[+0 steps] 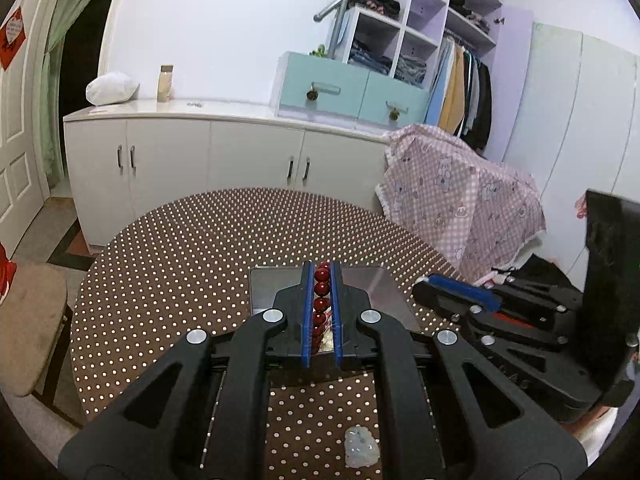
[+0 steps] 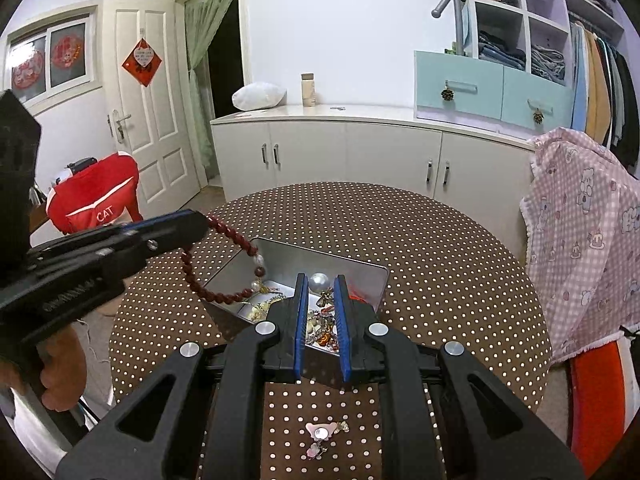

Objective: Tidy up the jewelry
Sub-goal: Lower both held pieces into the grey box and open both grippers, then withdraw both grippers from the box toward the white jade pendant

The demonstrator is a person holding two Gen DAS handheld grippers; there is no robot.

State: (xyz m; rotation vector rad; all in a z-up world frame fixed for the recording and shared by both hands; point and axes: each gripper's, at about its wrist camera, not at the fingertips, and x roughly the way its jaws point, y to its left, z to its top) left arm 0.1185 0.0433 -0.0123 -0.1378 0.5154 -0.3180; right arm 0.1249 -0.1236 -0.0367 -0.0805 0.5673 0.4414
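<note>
My left gripper is shut on a dark red bead bracelet, whose beads line up between its blue fingers. In the right wrist view the left gripper comes in from the left and the bracelet hangs from it in a loop over the near-left corner of an open metal tin. The tin holds a tangle of jewelry. My right gripper hovers over the tin, closed on a large pearl ornament at its tips. From the left wrist view the right gripper shows side-on beside the tin.
The round table has a brown dotted cloth. A pale stone pendant and pink hair clips lie on its near part. A chair draped in pink checked cloth stands on the right, and white cabinets behind.
</note>
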